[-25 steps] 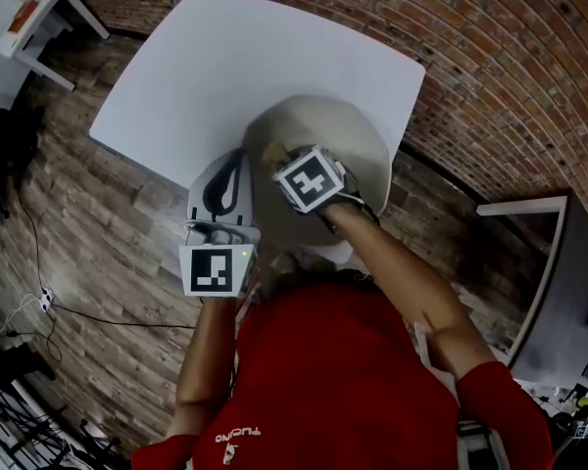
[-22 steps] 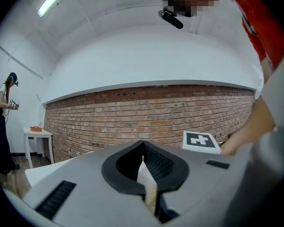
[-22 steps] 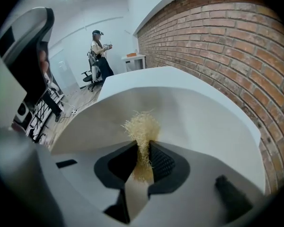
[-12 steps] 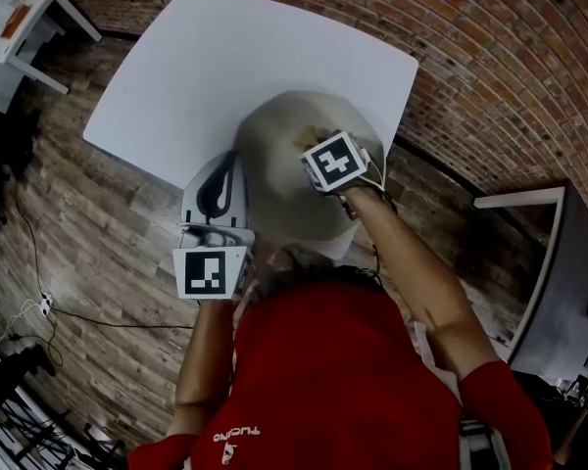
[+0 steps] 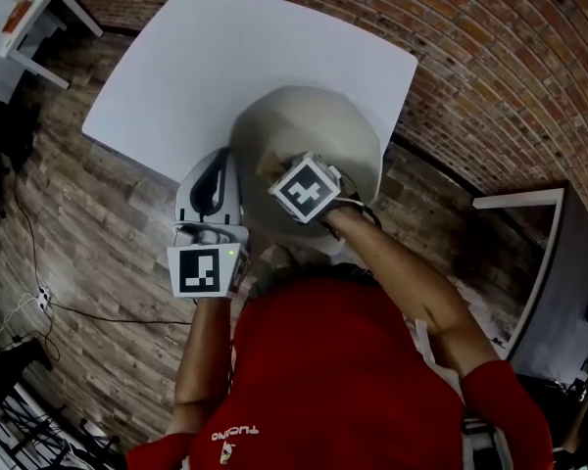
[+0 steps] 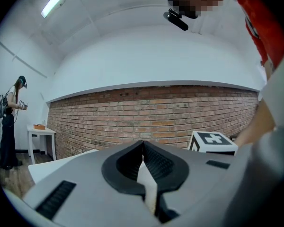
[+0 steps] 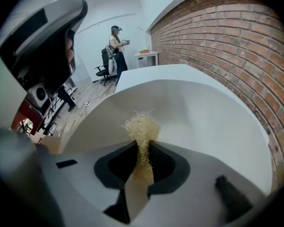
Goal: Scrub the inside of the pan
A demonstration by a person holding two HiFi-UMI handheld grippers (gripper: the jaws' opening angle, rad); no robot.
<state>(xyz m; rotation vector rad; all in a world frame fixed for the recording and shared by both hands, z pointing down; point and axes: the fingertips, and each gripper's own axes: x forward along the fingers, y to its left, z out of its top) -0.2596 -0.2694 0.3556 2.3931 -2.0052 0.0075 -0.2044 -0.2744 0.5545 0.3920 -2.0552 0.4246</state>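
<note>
Showing the right gripper (image 7: 142, 148) clenched on a straw-coloured fibrous scrubber (image 7: 141, 126) inside the wide pale-grey round pan (image 5: 314, 125) at the near edge of the white desk (image 5: 206, 57); left gripper (image 6: 142, 148) clamps a thin pale strip (image 6: 146, 181), seemingly the pan's handle; forceful strokes could slide the pan off.

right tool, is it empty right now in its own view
No, the right tool is shut on a tuft of pale straw-like scrubber that sticks out over the pan.
</note>
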